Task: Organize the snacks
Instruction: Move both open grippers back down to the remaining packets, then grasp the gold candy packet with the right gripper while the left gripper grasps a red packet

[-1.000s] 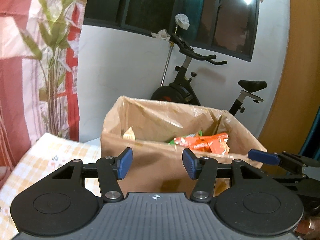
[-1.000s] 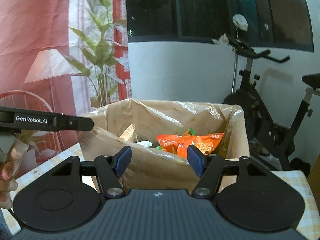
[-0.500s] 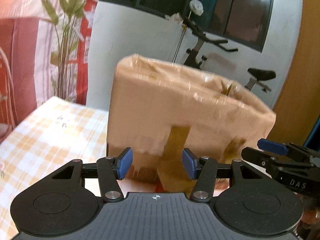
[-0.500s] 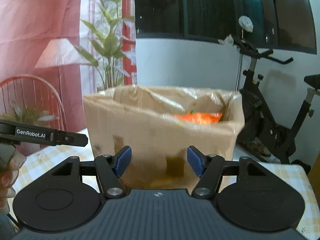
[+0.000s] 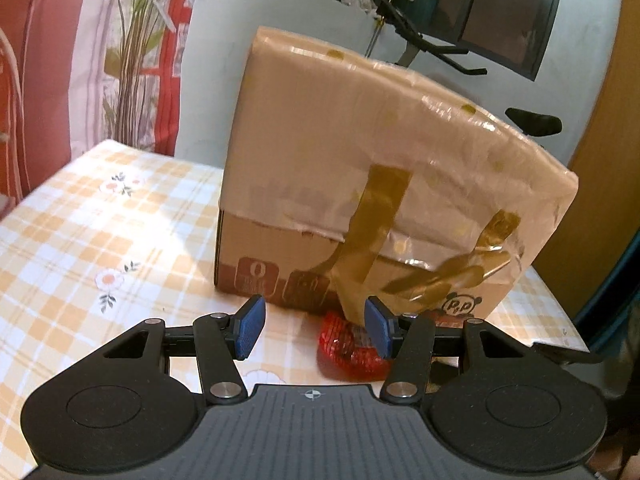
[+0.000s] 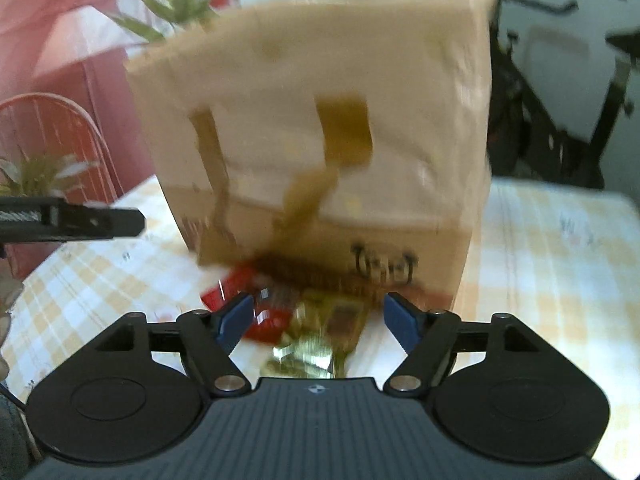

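A tall cardboard box (image 5: pixel 360 184) with a plastic liner and brown tape stands on the checked tablecloth (image 5: pixel 100 240). A red snack packet (image 5: pixel 344 348) lies at its foot. My left gripper (image 5: pixel 312 330) hangs low before it, open and empty, with the packet just by its right pad. The right wrist view is blurred. It shows the box (image 6: pixel 320 140), the red packet (image 6: pixel 236 292) and a gold-green packet (image 6: pixel 316 340) lying on the cloth. My right gripper (image 6: pixel 320 316) hovers over the gold-green packet with its jaws opening and the pads clear of it.
An exercise bike (image 5: pixel 432 44) stands behind the box against the white wall. A leafy plant (image 5: pixel 132 40) and red curtain are at the left, and a red wire chair (image 6: pixel 52 140) is beyond the table's left edge. The left gripper's finger (image 6: pixel 80 222) reaches in from the left.
Both grippers have come down from above the box's rim to table level in front of it. The snacks inside are out of sight. The right jaws have widened.
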Demonstrator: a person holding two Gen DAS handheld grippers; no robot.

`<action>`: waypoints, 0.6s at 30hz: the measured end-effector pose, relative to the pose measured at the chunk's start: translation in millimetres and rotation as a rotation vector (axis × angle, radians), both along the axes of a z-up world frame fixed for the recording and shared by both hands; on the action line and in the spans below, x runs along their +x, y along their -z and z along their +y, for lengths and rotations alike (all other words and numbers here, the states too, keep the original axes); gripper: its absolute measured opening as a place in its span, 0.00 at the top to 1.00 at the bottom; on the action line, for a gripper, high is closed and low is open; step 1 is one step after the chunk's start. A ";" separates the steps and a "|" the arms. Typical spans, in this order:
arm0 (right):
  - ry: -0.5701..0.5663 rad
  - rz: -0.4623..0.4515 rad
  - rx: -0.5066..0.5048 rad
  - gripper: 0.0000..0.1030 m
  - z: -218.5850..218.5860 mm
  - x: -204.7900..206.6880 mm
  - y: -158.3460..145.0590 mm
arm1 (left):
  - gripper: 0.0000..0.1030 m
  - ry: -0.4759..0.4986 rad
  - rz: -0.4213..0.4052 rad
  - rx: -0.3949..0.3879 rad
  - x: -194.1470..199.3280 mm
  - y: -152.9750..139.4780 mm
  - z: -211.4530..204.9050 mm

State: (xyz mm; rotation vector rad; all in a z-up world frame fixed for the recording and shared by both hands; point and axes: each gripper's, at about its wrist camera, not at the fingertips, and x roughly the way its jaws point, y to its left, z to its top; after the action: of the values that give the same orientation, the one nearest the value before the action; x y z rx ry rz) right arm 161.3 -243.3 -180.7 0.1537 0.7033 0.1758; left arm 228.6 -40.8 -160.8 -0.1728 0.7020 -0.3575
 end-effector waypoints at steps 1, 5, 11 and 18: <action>-0.003 0.031 0.009 0.27 0.1 3.1 6.9 | 0.45 0.000 0.007 -0.004 1.5 2.4 0.5; 0.004 0.100 0.016 0.27 3.4 11.8 23.1 | 0.45 -0.004 0.026 -0.019 5.2 11.4 3.4; 0.026 0.123 0.011 0.27 13.0 23.4 31.6 | 0.45 -0.010 0.038 -0.031 5.6 19.8 9.1; 0.031 0.098 -0.077 0.25 30.6 28.5 36.9 | 0.45 -0.018 0.060 -0.033 5.6 24.2 11.0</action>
State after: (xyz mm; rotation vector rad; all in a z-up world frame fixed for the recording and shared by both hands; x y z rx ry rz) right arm 189.7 -212.7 -217.7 0.0997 0.8036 0.1116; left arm 234.2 -29.8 -185.0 -0.2213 0.7533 -0.3476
